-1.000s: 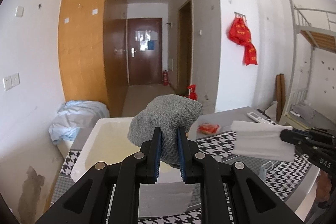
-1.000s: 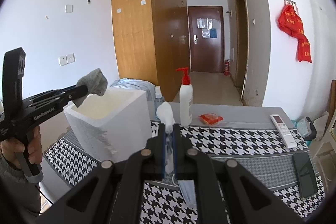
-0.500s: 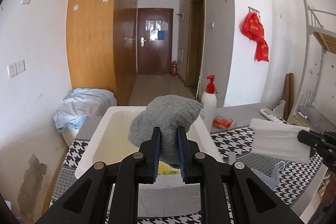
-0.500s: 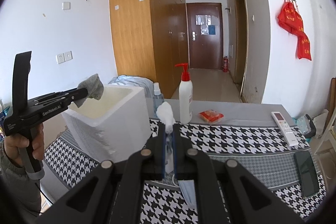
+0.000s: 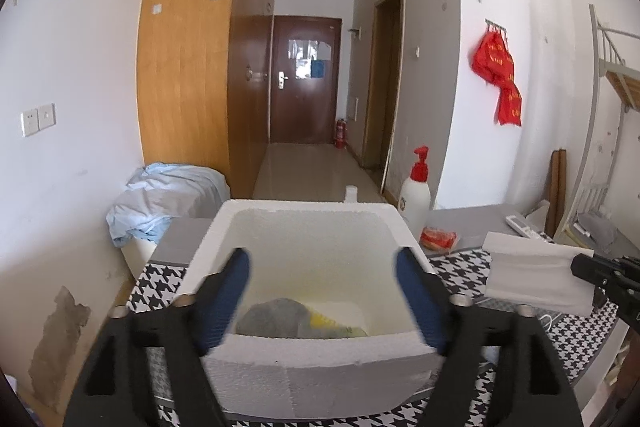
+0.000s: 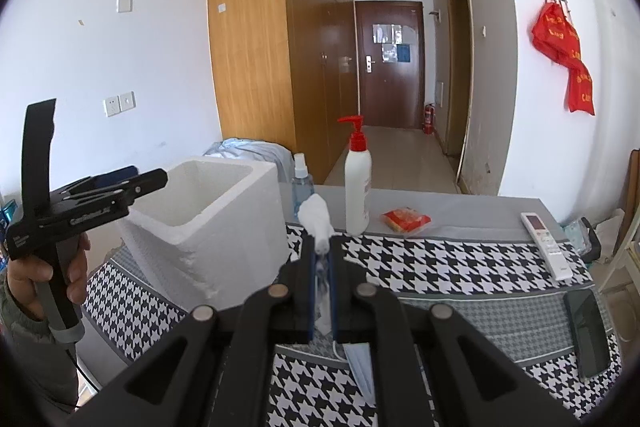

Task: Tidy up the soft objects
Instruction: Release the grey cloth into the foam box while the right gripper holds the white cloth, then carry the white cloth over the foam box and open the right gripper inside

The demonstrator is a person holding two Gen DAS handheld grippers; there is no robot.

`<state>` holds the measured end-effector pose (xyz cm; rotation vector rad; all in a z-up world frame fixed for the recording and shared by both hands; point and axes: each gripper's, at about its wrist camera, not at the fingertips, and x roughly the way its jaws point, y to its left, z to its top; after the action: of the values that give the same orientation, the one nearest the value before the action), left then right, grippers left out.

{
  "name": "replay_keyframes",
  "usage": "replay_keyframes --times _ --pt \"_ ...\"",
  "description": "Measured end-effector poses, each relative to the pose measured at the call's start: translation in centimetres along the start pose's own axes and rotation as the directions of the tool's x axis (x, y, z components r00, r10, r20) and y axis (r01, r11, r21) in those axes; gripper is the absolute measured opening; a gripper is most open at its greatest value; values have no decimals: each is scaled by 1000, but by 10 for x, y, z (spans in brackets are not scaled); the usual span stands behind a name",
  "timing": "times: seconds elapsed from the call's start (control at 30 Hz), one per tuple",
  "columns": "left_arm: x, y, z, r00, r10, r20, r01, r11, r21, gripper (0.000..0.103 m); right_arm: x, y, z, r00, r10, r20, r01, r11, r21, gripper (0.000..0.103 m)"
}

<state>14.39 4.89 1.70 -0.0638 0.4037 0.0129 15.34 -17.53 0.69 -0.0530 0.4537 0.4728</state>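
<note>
In the left wrist view, the left hand-held gripper point(image 5: 322, 297) is held over the foam box point(image 5: 256, 221) at the desk's left end, its jaws opening with nothing between them. A grey cloth point(image 5: 274, 315) lies on the box floor. In the right wrist view, the right hand-held gripper point(image 6: 322, 247) is clamped tight on a white tissue point(image 6: 316, 215), raised above the checked desk point(image 6: 460, 267) beside the box point(image 6: 224, 227).
</note>
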Motion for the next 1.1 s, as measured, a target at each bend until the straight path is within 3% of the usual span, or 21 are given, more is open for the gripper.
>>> replay_keyframes --times 0.13,0.2,1.1 --pt "-7 3 -1 1000 18 25 -18 1000 -3 98 3 5 3 1000 4 0 -4 1000 -11 8" --pt "-10 7 -2 999 20 32 -19 1000 -15 101 5 9 5 1000 3 1 -3 1000 -21 8" --pt "-40 34 -17 997 64 43 -62 998 -33 102 20 63 48 997 60 51 -54 992 -114 8"
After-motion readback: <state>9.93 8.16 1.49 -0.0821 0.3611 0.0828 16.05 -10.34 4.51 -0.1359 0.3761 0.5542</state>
